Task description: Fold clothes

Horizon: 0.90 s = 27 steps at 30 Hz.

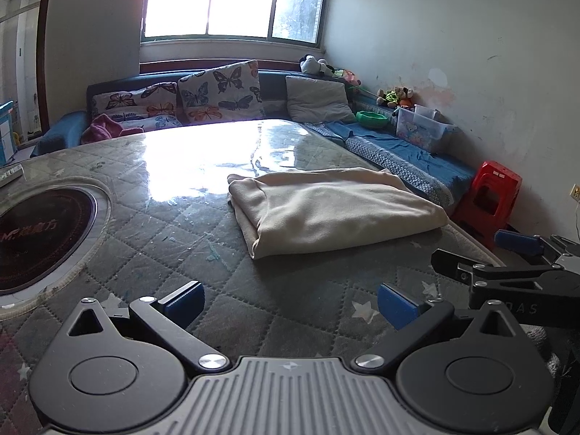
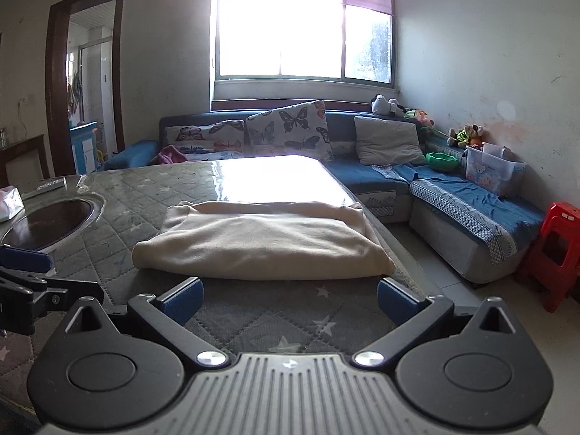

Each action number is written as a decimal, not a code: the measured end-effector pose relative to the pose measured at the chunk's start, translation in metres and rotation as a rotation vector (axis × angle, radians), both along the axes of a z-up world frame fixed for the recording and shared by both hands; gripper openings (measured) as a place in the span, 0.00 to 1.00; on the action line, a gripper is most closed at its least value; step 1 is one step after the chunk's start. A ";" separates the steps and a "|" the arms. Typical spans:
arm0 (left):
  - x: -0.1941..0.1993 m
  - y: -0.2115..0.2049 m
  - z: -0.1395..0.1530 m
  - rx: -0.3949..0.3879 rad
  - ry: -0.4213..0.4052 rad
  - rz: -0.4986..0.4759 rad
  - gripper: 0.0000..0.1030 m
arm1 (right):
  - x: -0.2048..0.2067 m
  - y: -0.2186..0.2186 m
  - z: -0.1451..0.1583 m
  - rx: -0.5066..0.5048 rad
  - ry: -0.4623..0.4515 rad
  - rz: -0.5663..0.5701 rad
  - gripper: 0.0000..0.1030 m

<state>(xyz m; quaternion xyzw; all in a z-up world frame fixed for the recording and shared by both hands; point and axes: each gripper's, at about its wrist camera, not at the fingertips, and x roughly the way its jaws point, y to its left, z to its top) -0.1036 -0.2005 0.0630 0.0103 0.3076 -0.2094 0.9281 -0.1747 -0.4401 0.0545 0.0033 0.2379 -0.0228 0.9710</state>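
Observation:
A cream garment [image 1: 326,210] lies folded into a thick rectangle on the quilted grey table top [image 1: 181,239]; the right wrist view shows the same cream garment [image 2: 261,243] just ahead of the fingers. My left gripper [image 1: 290,302] is open and empty, hovering short of the garment's near edge. My right gripper [image 2: 288,299] is open too, with nothing between its blue pads [image 2: 185,299], close to the garment's front fold. The right gripper [image 1: 518,253] also shows at the right edge of the left wrist view.
A round dark hob [image 1: 40,232] is set into the table at left. A blue sofa [image 2: 453,195] with butterfly cushions [image 2: 290,130] wraps the far and right sides. A red plastic stool [image 2: 554,250] stands on the floor at right. A tissue pack [image 2: 11,203] lies at the table's left.

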 end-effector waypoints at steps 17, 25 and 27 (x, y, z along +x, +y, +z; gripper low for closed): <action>-0.006 0.001 -0.008 0.016 -0.003 0.018 1.00 | -0.010 0.004 -0.003 0.009 0.011 -0.003 1.00; -0.005 0.002 -0.008 0.021 -0.002 0.023 1.00 | -0.012 0.005 -0.002 0.010 0.009 0.008 1.00; -0.004 0.002 -0.008 0.022 0.003 0.026 1.00 | -0.011 0.005 -0.002 0.010 0.011 0.005 1.00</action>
